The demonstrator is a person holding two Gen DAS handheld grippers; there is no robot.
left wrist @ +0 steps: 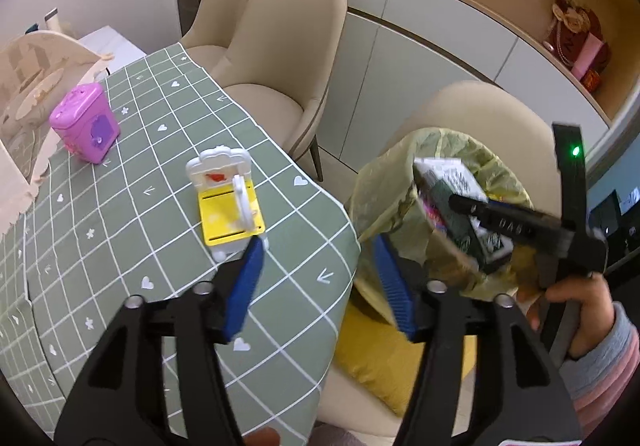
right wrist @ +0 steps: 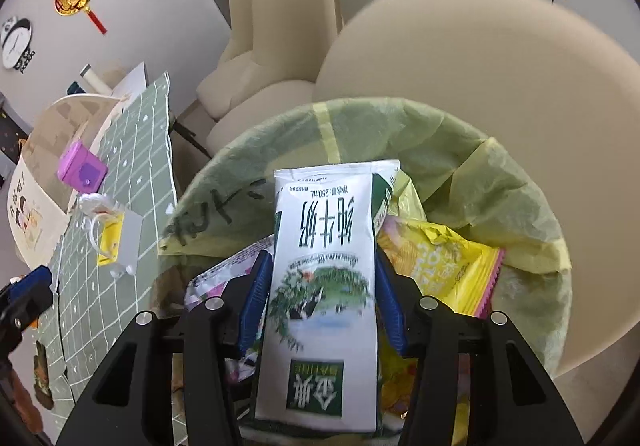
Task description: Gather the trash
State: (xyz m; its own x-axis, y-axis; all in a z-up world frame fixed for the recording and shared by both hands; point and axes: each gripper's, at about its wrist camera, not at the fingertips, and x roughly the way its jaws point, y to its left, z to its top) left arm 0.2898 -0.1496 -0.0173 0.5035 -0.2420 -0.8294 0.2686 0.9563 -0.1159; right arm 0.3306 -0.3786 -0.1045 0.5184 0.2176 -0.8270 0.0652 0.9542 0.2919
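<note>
Blue ribbed pads on my right hand-held gripper [right wrist: 320, 286] press both sides of a white and green milk carton [right wrist: 324, 278], so it is clamped on the carton. I hold the carton over the mouth of the trash bin [right wrist: 440, 149], which is lined with a pale green bag. Inside the bin, just right of the carton, lies a yellow snack wrapper [right wrist: 444, 262] with a pink serrated edge. Left of the carton, a crumpled white and pink wrapper [right wrist: 212, 278] also sits in the bin.

My left hand-held gripper [left wrist: 320, 266] is spread wide with nothing between its blue pads. It hangs over the edge of the desk [left wrist: 120, 246], which wears a green checked cloth, with the bin just to the right of that edge. In the left wrist view the bin [left wrist: 384, 181] stands on a beige chair [left wrist: 480, 113], beside the desk, with a yellow cushion [left wrist: 372, 358] below it.

On the desk, left of the bin, I see a yellow and white toy [left wrist: 228, 197] close to the left gripper's tip. A pink toy box [left wrist: 84, 121] stands farther from the bin. Two more beige chairs [left wrist: 280, 57] stand beyond the desk.
</note>
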